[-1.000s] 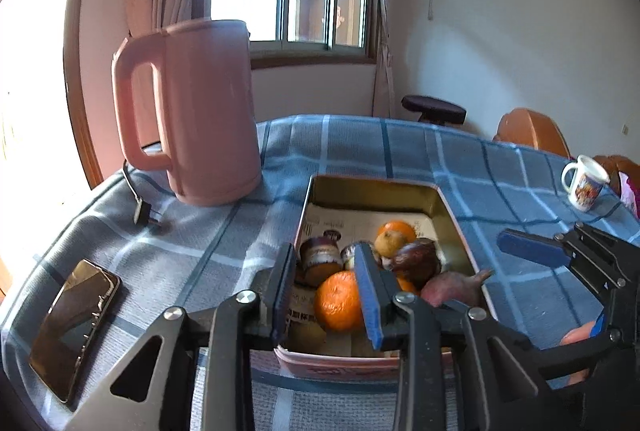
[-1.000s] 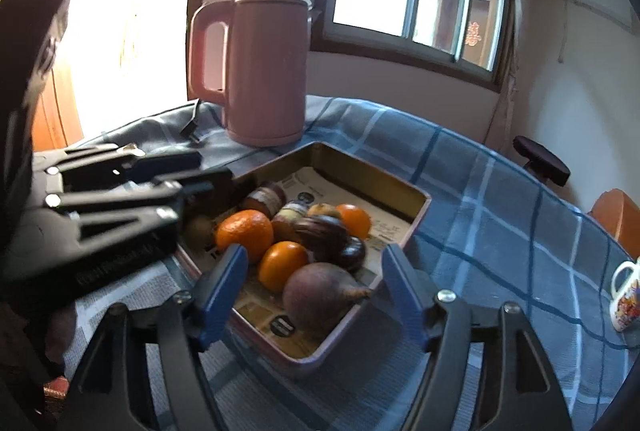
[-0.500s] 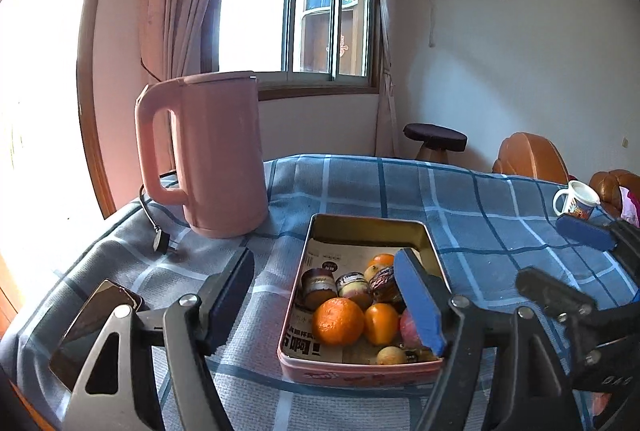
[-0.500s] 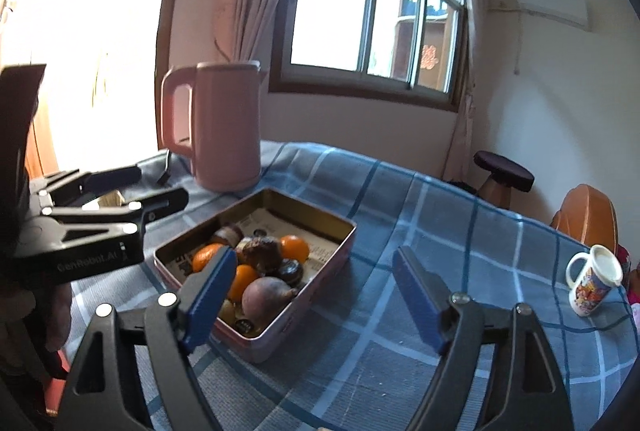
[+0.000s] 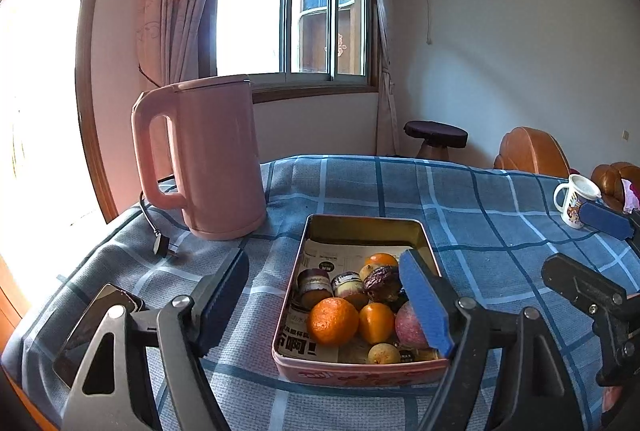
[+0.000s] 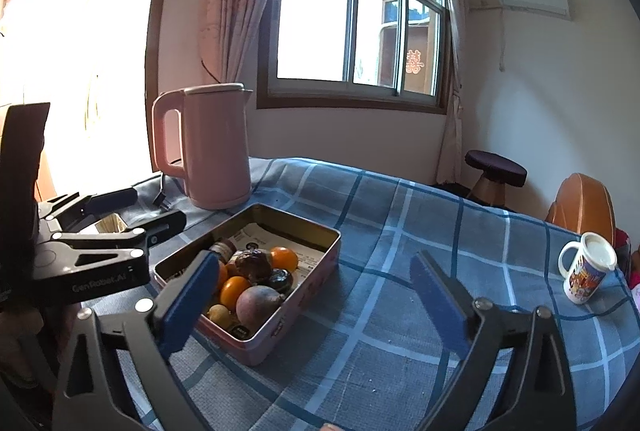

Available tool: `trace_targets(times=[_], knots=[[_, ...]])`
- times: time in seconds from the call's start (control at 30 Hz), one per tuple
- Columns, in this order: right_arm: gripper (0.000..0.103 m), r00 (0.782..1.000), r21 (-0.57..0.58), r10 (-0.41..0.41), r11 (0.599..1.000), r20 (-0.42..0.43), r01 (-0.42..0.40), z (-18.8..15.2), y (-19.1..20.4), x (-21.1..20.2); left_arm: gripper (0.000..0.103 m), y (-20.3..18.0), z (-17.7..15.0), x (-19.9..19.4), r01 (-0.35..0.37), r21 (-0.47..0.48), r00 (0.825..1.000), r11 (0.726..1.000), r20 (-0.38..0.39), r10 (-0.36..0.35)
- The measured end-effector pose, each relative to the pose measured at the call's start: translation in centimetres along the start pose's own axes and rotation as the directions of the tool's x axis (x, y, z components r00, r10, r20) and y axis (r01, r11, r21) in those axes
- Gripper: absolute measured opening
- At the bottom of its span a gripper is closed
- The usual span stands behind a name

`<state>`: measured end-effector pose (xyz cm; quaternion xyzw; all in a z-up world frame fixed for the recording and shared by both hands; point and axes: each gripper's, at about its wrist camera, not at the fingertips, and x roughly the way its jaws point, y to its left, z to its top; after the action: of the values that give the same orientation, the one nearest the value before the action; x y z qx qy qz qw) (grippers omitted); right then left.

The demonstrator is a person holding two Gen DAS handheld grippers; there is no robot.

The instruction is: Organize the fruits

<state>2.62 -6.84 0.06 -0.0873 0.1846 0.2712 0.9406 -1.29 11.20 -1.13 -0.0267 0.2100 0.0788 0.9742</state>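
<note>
A pink metal tin [image 5: 360,227] lined with printed paper holds several fruits: a large orange [image 5: 333,321], a smaller orange [image 5: 376,323], a reddish round fruit [image 5: 408,325] and a dark wrinkled one [image 5: 382,283]. My left gripper [image 5: 324,263] hovers in front of the tin, its jaws opening, nothing between the pads. My right gripper [image 6: 314,263] hangs to the right of the tin [image 6: 288,215], jaws opening wide and empty, with the reddish fruit [image 6: 258,305] beyond its left finger. Each gripper shows at the edge of the other's view.
A tall pink kettle [image 5: 208,159] stands behind and left of the tin, its plug [image 5: 162,245] lying on the blue checked cloth. A phone [image 5: 96,331] lies near the table's left edge. A printed mug [image 6: 584,271] stands far right. A stool [image 6: 496,167] is beyond the table.
Both grippers have drawn back and up from the tin. The left jaws, close around the large orange before, have spread, and the orange lies in the tin. The right jaws widened too.
</note>
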Motion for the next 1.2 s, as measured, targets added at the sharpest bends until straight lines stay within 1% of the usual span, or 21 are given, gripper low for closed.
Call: trace_targets(times=[0.13, 0.43, 1.2], knots=[[0.102, 1.0, 0.014, -0.003, 1.0, 0.001, 0.003, -0.16, -0.26, 0.02, 0.079, -0.12, -0.06, 0.0, -0.002, 0.002, 1.0, 1.0, -0.001, 0.002], [0.103, 1.0, 0.031, -0.011, 0.999, 0.003, 0.011, -0.44, -0.47, 0.03, 0.079, -0.06, -0.18, 0.11, -0.017, 0.004, 1.0, 1.0, -0.012, 0.017], [0.103, 1.0, 0.034, -0.021, 0.999, 0.005, 0.021, -0.82, -0.8, -0.25, 0.08, -0.39, -0.41, 0.33, -0.051, 0.033, 0.998, 0.998, -0.026, 0.052]])
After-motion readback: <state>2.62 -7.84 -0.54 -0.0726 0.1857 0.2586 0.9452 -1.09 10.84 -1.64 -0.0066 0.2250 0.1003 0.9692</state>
